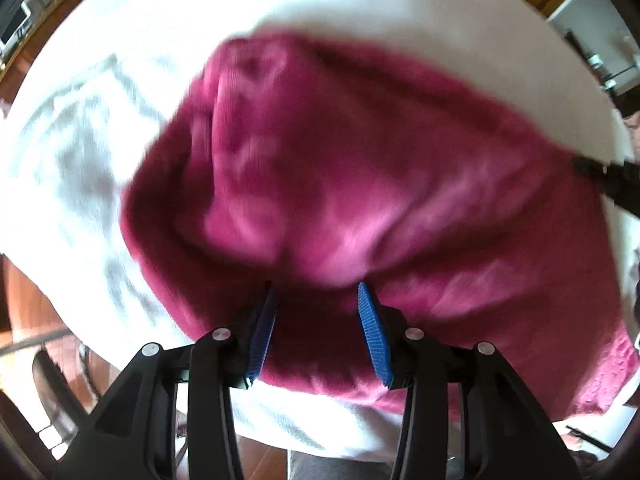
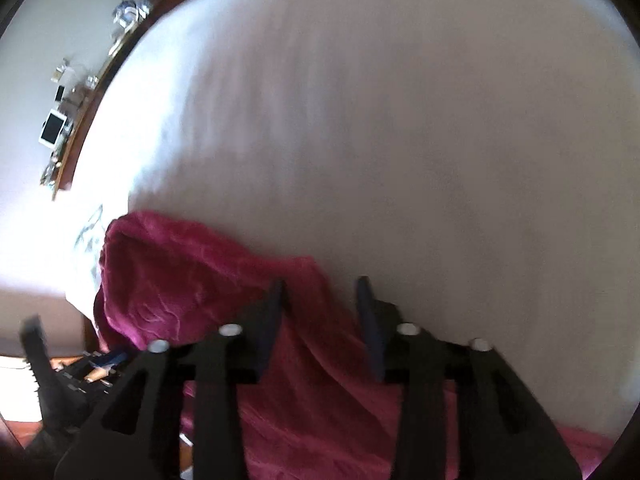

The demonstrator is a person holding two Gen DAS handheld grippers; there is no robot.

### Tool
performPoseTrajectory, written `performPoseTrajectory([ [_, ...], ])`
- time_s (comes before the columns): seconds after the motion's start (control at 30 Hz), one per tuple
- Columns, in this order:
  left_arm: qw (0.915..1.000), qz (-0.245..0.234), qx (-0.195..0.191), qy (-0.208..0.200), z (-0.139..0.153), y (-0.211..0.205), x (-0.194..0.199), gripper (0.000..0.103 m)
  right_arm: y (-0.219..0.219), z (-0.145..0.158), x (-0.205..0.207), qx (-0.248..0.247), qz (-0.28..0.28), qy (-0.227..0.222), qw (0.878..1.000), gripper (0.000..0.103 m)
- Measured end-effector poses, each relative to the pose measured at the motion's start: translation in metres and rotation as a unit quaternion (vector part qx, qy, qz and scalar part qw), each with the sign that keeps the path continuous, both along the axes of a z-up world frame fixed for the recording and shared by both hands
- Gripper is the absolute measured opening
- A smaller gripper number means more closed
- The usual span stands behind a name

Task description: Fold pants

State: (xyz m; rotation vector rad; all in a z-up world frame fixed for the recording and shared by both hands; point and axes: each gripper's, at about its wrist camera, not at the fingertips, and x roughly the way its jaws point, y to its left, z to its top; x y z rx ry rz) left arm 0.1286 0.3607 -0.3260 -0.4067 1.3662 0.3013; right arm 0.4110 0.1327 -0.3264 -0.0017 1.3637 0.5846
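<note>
While blurred, pants lie beneath left hand-held gripper.

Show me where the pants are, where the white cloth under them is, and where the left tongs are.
pants (image 1: 360, 168): left wrist view, middle of the crimson fabric.
white cloth (image 1: 72, 160): left wrist view, bare wrinkled patch left of pants.
left tongs (image 1: 318, 292): left wrist view, midway between blue-padded tips.

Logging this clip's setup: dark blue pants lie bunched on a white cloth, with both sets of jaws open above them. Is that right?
Only the colour is wrong. The pants are magenta, not dark blue, as the left wrist view shows plainly and the right wrist view confirms. The rest holds: they lie bunched on the white cloth, and the left gripper and right gripper both have their jaws open above them.
</note>
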Motion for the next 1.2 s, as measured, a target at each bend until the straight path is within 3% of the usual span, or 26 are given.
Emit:
performPoseTrajectory([
  [0.13,0.9992,-0.019,0.015,-0.031,0.014,0.025,0.023,0.044,-0.027,0.027,-0.028,-0.016,-0.018,-0.033,0.999,0.044],
  [0.27,0.9989,-0.019,0.039,-0.018,0.001,0.062,0.040,0.046,-0.054,0.027,-0.072,-0.060,-0.041,-0.039,0.997,0.044],
  [0.4,0.9983,-0.040,0.043,0.001,-0.021,0.092,0.042,0.056,-0.084,0.009,-0.115,-0.130,-0.070,-0.035,0.988,0.045],
  [0.53,0.9964,-0.068,0.050,0.002,-0.031,0.101,0.041,0.059,-0.109,-0.033,-0.159,-0.192,-0.087,0.007,0.978,0.045],
  [0.63,0.9953,-0.080,0.054,0.006,-0.037,0.103,0.044,0.061,-0.118,-0.044,-0.184,-0.199,-0.108,0.009,0.974,0.050],
  [0.77,0.9947,-0.090,0.048,0.006,-0.037,0.098,0.052,0.061,-0.121,-0.029,-0.196,-0.189,-0.145,0.001,0.971,0.051],
  [0.9,0.9932,-0.100,0.059,-0.005,-0.025,0.097,0.046,0.060,-0.133,-0.014,-0.216,-0.189,-0.157,-0.024,0.969,0.064],
  [1.07,0.9904,-0.105,0.089,-0.013,-0.007,0.089,0.023,0.060,-0.171,-0.020,-0.241,-0.203,-0.166,-0.017,0.965,0.064],
  [1.2,0.9927,-0.080,0.087,-0.025,0.004,0.067,0.001,0.060,-0.198,-0.034,-0.247,-0.199,-0.164,-0.002,0.966,0.064],
])
